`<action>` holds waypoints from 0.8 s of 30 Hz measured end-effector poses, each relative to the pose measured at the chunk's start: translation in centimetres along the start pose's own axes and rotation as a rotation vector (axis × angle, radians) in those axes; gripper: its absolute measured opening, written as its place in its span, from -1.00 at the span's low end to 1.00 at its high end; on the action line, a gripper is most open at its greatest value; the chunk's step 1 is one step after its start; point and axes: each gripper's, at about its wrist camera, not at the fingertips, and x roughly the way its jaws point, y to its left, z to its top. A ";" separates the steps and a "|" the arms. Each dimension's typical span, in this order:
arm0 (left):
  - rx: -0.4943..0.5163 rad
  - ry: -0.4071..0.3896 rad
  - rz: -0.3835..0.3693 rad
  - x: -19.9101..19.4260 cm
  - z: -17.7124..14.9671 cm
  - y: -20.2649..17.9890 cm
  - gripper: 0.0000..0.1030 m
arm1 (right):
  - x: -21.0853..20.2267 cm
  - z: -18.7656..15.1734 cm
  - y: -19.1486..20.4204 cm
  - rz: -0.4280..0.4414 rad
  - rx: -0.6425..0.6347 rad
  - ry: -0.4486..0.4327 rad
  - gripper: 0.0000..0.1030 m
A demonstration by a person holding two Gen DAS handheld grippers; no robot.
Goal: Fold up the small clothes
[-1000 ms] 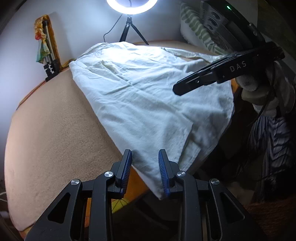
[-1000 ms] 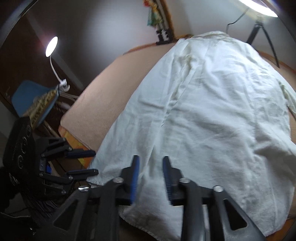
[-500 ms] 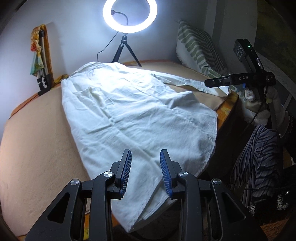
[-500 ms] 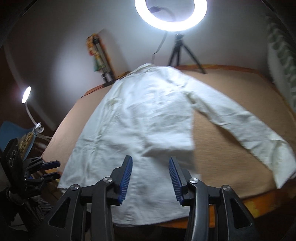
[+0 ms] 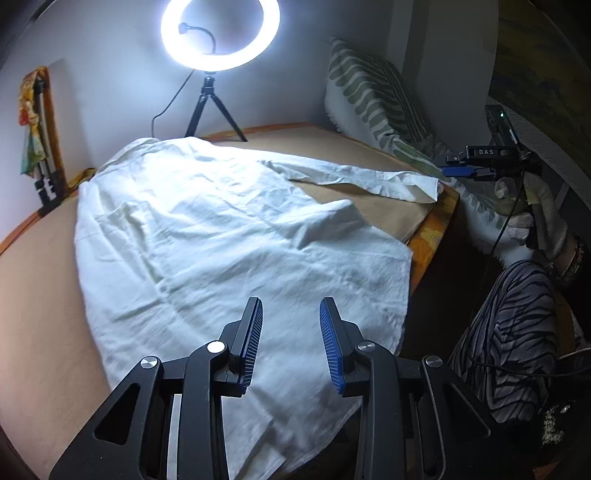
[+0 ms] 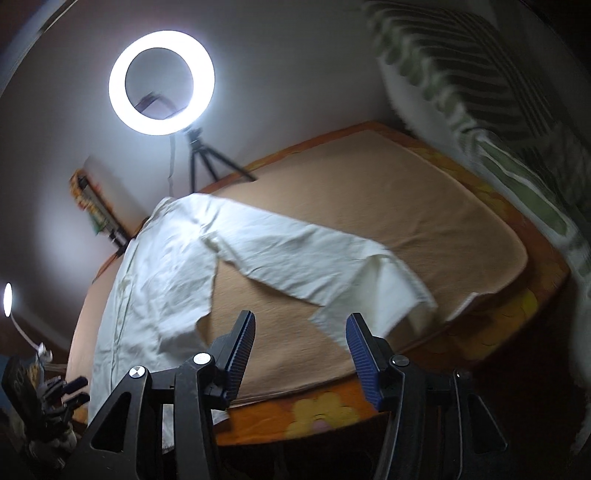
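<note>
A white long-sleeved shirt [image 5: 207, 229] lies spread on the tan mattress [image 5: 37, 295], its hem hanging over the near edge. One sleeve [image 6: 314, 258] stretches to the right, its cuff near the mattress corner. My left gripper [image 5: 290, 339] is open and empty, just above the shirt's hem. My right gripper [image 6: 299, 350] is open wide and empty, off the mattress edge, a little short of the sleeve's cuff. It also shows in the left wrist view [image 5: 458, 171], at the far right beside the cuff. The left gripper shows small in the right wrist view [image 6: 74, 389].
A lit ring light [image 5: 219, 33] on a small tripod stands at the back of the mattress. A green-striped pillow [image 5: 373, 96] leans at the right. A dark stand with cloth [image 5: 40, 129] is at the back left. The mattress has an orange flowered side [image 6: 321, 406].
Both grippers have pulled back and let the shirt lie flat. The right gripper has swung right toward the sleeve's cuff and opened wider. The left gripper has stayed open over the hem.
</note>
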 end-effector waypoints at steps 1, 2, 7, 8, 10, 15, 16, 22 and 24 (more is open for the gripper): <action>0.005 -0.001 -0.009 0.3 0.3 -0.3 -0.41 | 0.1 0.2 -1.0 0.000 0.037 0.000 0.07; 0.010 0.000 -0.015 0.5 0.5 -0.6 -0.41 | 0.2 0.4 -2.1 0.004 0.076 0.001 0.07; 0.028 0.008 -0.033 1.5 1.3 -1.6 -0.40 | 1.6 1.0 -7.7 0.052 0.312 0.028 0.11; 0.029 0.009 -0.034 1.6 1.4 -1.6 -0.40 | 1.9 0.9 -8.7 0.083 0.359 0.041 0.11; 0.026 0.012 -0.035 1.9 1.7 -1.7 -0.40 | 2.9 0.5 -10.5 0.167 0.465 0.068 0.11; 0.026 0.024 -0.036 2.4 2.0 -1.7 -0.40 | 4.2 -0.7 -12.4 0.299 0.616 0.095 0.11; 0.032 0.025 -0.036 2.4 2.1 -1.8 -0.40 | 4.4 -0.7 -12.6 0.306 0.642 0.098 0.11; 0.060 0.033 -0.046 2.8 2.6 -2.8 -0.40 | 5.5 -1.5 -14.5 0.326 0.845 0.066 0.27; 0.080 0.039 -0.048 3.0 2.7 -3.3 -0.40 | 6.0 -1.9 -14.9 0.337 0.905 0.069 0.28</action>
